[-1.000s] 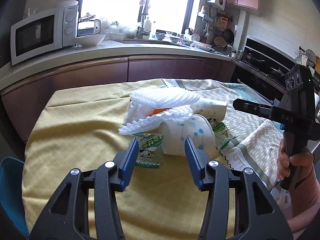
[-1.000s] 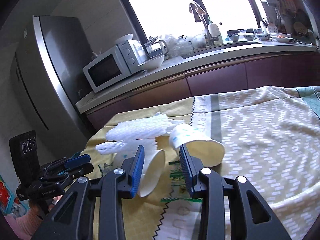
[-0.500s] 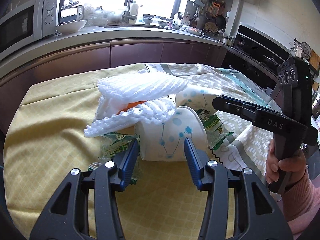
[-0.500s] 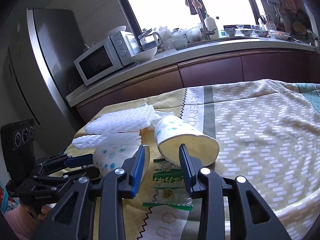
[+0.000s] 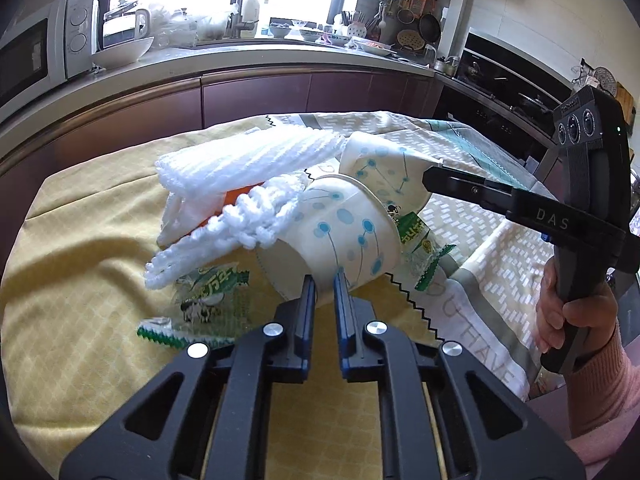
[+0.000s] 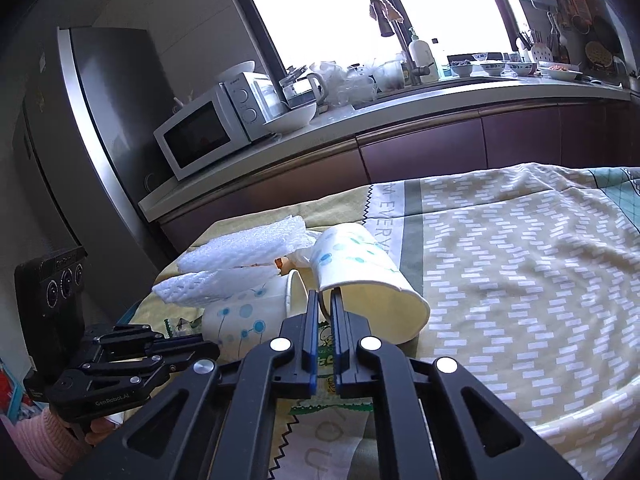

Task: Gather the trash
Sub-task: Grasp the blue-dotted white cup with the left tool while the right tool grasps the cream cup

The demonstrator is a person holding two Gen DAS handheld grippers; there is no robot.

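Two white paper cups with blue dots lie on their sides on the table. My left gripper point(image 5: 323, 280) is shut on the base rim of the near cup point(image 5: 344, 232), which also shows in the right wrist view point(image 6: 248, 316). My right gripper point(image 6: 325, 298) is shut on the rim of the far cup point(image 6: 360, 276), which also shows in the left wrist view point(image 5: 384, 172). White foam nets point(image 5: 248, 164) rest against the cups over something orange point(image 5: 236, 194). Green snack wrappers point(image 5: 208, 288) lie flat beside and under the cups.
The table carries a yellow cloth point(image 5: 80, 280) and a patterned white-and-green cloth point(image 6: 520, 280). A kitchen counter point(image 5: 200, 56) with a microwave point(image 6: 200, 136) and dishes runs behind. A fridge point(image 6: 80, 140) stands at the left.
Both grippers moved forward to the cups and closed, the left on the near cup's base rim and the right on the far cup's rim. The near cup tilted.
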